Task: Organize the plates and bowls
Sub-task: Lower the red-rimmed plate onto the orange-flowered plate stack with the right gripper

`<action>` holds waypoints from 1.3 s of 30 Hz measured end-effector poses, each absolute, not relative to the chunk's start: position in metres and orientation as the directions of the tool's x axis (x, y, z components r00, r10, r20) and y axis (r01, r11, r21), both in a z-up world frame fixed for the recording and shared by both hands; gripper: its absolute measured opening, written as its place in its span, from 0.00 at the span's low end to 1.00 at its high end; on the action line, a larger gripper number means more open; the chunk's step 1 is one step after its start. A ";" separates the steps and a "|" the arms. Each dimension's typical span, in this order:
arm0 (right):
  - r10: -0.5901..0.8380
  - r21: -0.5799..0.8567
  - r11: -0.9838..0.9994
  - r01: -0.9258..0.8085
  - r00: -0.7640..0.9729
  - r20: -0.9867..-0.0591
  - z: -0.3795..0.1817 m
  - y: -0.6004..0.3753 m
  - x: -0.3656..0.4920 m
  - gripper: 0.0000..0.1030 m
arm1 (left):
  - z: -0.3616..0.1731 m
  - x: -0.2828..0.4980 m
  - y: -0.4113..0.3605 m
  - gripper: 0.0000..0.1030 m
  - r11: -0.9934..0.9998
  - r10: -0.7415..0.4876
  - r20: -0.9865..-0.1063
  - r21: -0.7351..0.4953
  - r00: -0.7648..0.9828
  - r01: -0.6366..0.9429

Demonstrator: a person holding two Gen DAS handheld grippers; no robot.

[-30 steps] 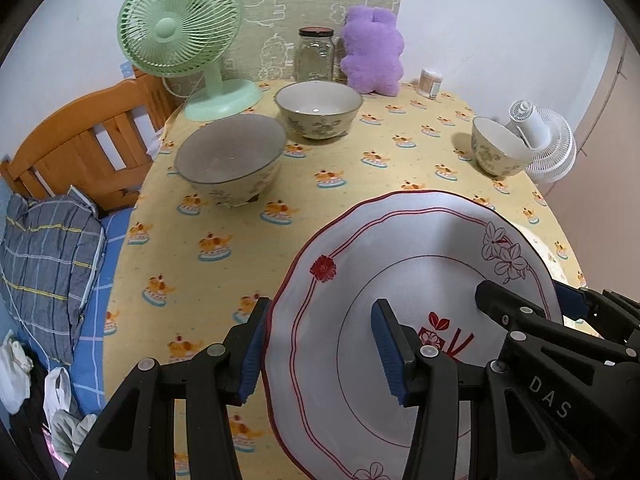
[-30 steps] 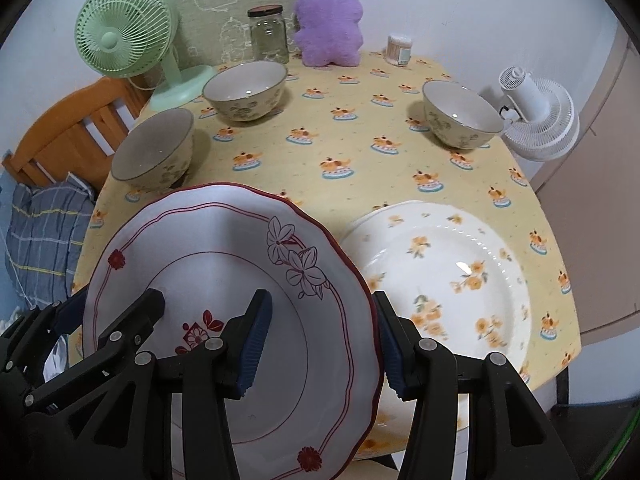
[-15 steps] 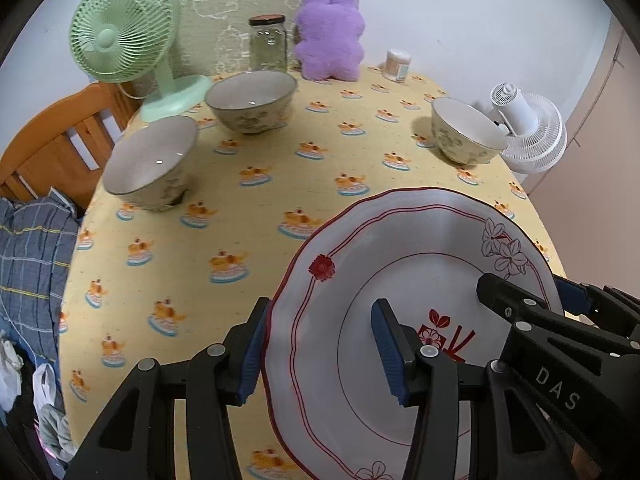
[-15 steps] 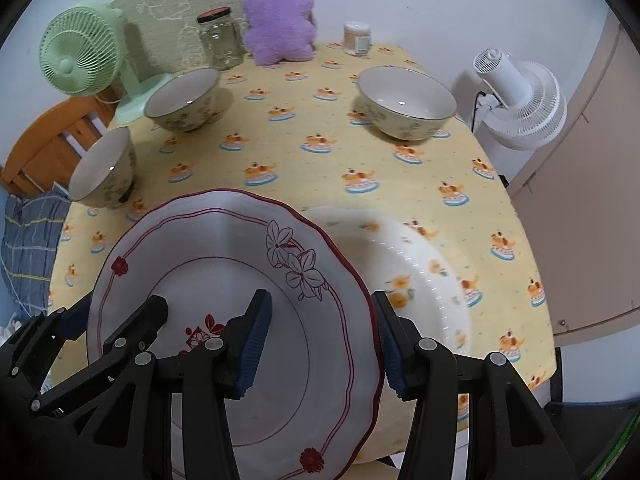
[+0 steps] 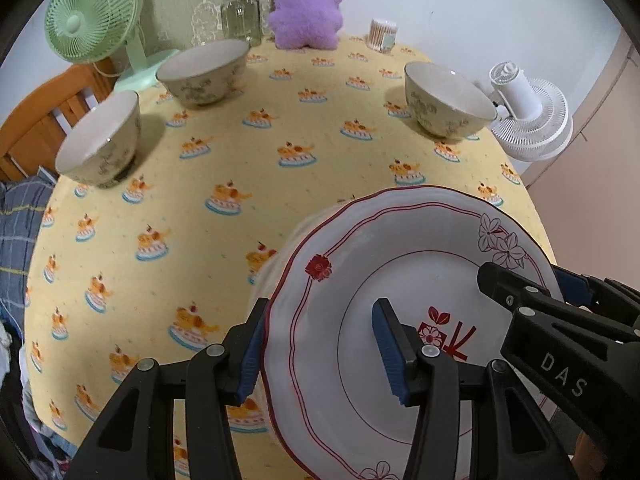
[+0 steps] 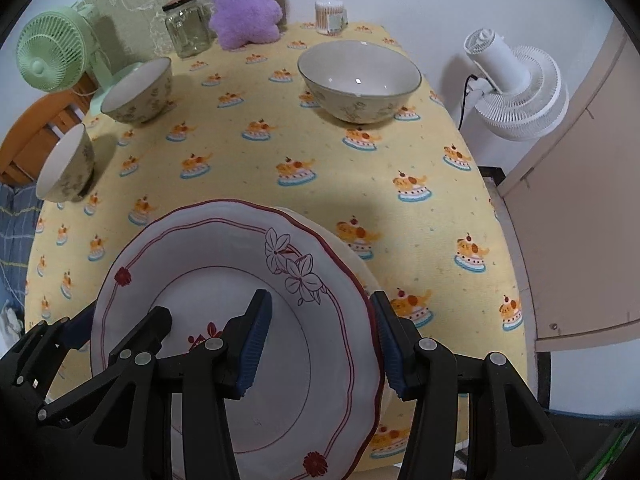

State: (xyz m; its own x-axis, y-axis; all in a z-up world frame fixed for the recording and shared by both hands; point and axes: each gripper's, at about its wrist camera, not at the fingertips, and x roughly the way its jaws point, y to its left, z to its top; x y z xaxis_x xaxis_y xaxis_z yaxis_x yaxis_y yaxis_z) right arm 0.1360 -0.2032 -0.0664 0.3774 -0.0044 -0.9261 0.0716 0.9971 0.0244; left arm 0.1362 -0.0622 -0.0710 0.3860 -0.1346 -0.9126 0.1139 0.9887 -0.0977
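Reading "DAS" on right tool

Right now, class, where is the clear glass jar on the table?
In both wrist views the glass jar stands at the table's far edge, between the green fan on its left and the purple plush toy on its right.

Beyond the jaws stand three bowls: one far left, one behind it, one far right. Two plates: the red-rimmed plate between the jaws, another plate under it. Two fans: green, white.
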 end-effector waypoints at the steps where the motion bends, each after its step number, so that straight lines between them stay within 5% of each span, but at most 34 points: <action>1: -0.002 0.025 0.997 0.067 0.372 -0.928 -0.069 -0.206 0.137 0.53 | -0.073 0.135 -0.063 0.50 0.989 -0.133 -0.914 -0.099 0.382 0.109; 35: 0.104 0.123 0.992 0.037 0.332 -0.938 -0.086 -0.248 0.136 0.55 | -0.082 0.137 -0.096 0.52 0.997 -0.025 -0.932 0.004 0.361 0.080; 39: 0.099 0.119 0.992 0.039 0.334 -0.937 -0.083 -0.251 0.132 0.35 | -0.082 0.136 -0.096 0.52 0.997 -0.013 -0.932 0.016 0.363 0.077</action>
State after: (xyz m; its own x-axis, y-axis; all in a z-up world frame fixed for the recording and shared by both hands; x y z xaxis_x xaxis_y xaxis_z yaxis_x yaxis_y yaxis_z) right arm 0.1325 -0.2514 -0.0827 0.3336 0.0993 -0.9375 0.0393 0.9921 0.1191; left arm 0.1363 -0.0960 -0.0818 0.3633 -0.0128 -0.9316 0.0772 0.9969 0.0164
